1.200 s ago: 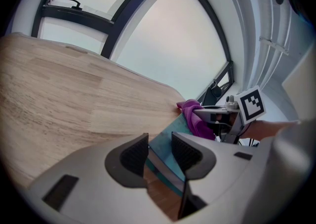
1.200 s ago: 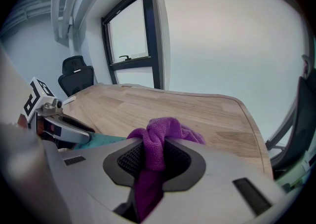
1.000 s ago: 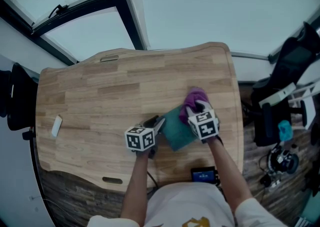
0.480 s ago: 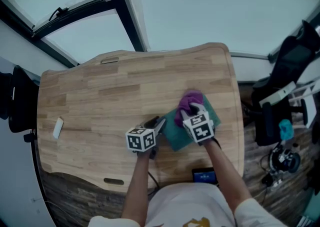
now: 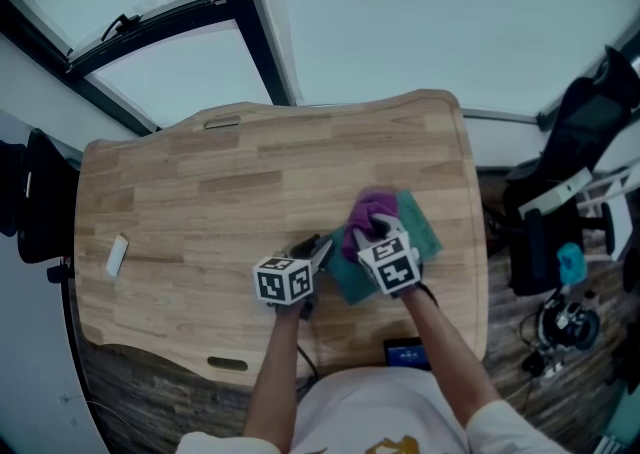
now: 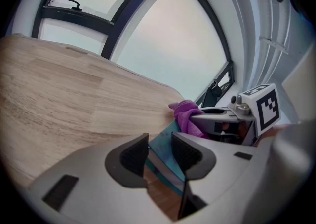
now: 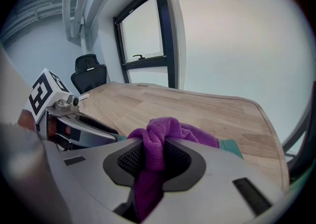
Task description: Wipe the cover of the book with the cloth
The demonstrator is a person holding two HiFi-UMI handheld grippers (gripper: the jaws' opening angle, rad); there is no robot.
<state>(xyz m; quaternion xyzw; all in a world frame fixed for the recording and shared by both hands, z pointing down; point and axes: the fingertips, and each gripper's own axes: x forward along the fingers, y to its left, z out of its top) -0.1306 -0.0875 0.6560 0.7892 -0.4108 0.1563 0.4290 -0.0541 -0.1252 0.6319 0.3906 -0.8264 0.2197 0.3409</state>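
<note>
A teal book (image 5: 418,226) lies on the wooden table (image 5: 220,192), right of centre. My left gripper (image 5: 320,245) is shut on the book's left corner; in the left gripper view the teal edge (image 6: 162,145) runs between the two pads (image 6: 134,155). My right gripper (image 5: 372,228) is shut on a crumpled purple cloth (image 5: 368,212) and presses it onto the cover's left half. The right gripper view has the cloth (image 7: 167,133) bunched between the jaws, with a strip of book (image 7: 231,147) showing to its right. The cloth (image 6: 187,116) also shows beyond the left gripper's jaws.
A small white object (image 5: 116,255) lies near the table's left edge. A black office chair (image 5: 32,197) stands to the left. A small device with a screen (image 5: 405,352) sits at the front edge. Dark equipment (image 5: 572,232) crowds the floor on the right.
My right gripper has slid the cloth leftward and nearer across the cover, baring more teal on the book's right side. The left gripper has held still.
</note>
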